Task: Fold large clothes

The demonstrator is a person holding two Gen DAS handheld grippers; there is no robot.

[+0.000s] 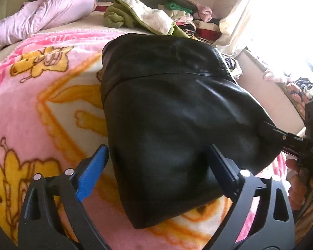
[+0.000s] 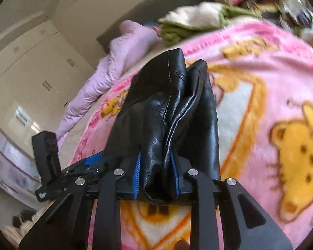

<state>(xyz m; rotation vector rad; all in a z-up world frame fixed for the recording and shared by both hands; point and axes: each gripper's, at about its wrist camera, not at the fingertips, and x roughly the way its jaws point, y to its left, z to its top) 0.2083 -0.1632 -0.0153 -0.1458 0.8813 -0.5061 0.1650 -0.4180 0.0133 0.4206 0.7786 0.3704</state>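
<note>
A folded black leather garment (image 1: 169, 112) lies on the pink cartoon blanket (image 1: 41, 108). My left gripper (image 1: 158, 170) is open, its blue pads wide apart on either side of the garment's near end, and neither is seen pressing on it. At the garment's right edge, my right gripper (image 1: 269, 130) is clamped on the leather. In the right wrist view that gripper (image 2: 156, 173) is shut on a thick bunch of the leather garment (image 2: 169, 108), which stretches away over the blanket (image 2: 260, 87). One blue fingertip (image 2: 94, 158) of the left gripper shows beside it.
A lilac quilted jacket (image 1: 43, 14) lies at the bed's far left. A green and white garment (image 1: 135, 14) and a stack of folded clothes (image 1: 187, 18) sit at the far side. A bright window with curtain (image 1: 271, 20) is on the right. White wardrobes (image 2: 31, 62) stand beyond the bed.
</note>
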